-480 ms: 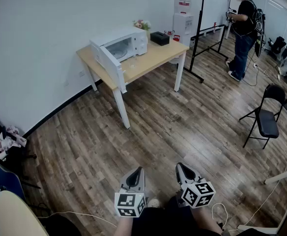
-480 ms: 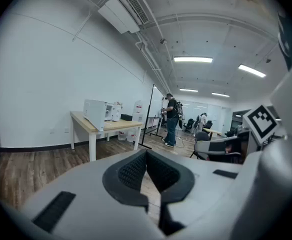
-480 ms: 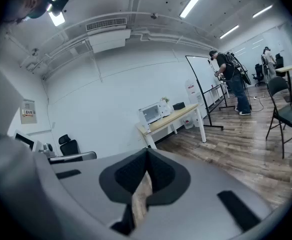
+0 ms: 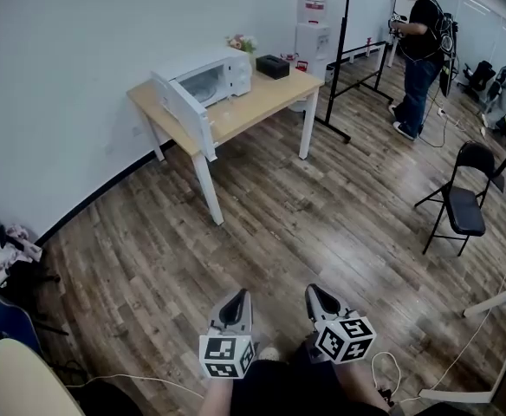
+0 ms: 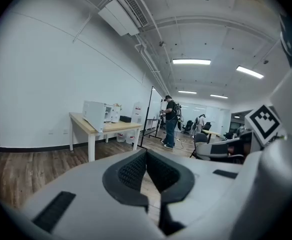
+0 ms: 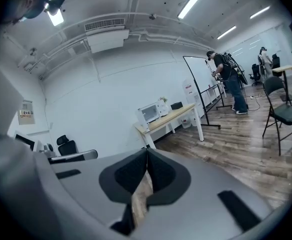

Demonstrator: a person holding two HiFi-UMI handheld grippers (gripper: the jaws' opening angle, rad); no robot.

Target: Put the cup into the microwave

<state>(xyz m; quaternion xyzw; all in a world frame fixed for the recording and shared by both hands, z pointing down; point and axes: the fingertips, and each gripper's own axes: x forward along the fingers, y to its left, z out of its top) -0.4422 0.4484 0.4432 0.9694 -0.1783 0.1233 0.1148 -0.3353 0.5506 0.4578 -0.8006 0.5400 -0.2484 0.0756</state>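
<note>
The white microwave (image 4: 205, 76) stands on the left end of a wooden table (image 4: 262, 102) against the far wall, its door (image 4: 184, 104) swung open. On the tabletop in front of it is a faint clear shape (image 4: 229, 101) that may be the cup; it is too small to tell. Both grippers hang low and far from the table, over the floor. My left gripper (image 4: 236, 300) is shut and empty, as is my right gripper (image 4: 315, 293). In the left gripper view the shut gripper (image 5: 146, 152) points toward the microwave (image 5: 97, 115). In the right gripper view the shut gripper (image 6: 147, 150) faces the microwave (image 6: 149, 112).
A black box (image 4: 272, 66) and flowers (image 4: 241, 43) share the table. Beyond are a water dispenser (image 4: 312, 26), a whiteboard stand (image 4: 343, 59) and a standing person (image 4: 416, 55). A black folding chair (image 4: 459, 204) stands right; a blue chair (image 4: 2, 319) and clothes sit left. Cables cross the wood floor.
In the head view the table, the chair and the person have slid slightly up and left. Both grippers stay shut at the bottom of the picture.
</note>
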